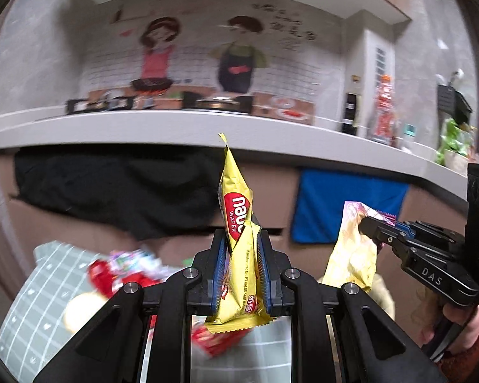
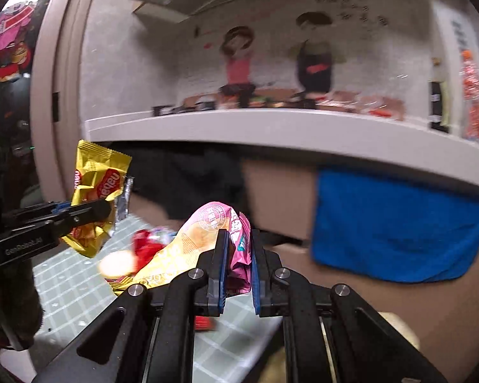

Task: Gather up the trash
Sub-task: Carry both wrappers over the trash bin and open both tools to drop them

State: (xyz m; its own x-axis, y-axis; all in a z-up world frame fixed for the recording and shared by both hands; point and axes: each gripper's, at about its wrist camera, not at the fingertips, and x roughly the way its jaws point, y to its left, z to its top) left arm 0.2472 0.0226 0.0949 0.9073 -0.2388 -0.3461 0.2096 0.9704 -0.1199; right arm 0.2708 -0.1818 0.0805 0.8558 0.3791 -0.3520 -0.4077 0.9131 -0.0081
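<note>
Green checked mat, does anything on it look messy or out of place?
Yes. Red wrappers lie scattered and crumpled across the green checked mat, with a pale round item beside them; blur hides what that is.

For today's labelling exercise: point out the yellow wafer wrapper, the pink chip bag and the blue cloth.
yellow wafer wrapper [image 1: 236,214], left wrist view, red logo.
pink chip bag [image 2: 239,242], right wrist view, pink end.
blue cloth [image 2: 396,223], right wrist view, middle.
</note>
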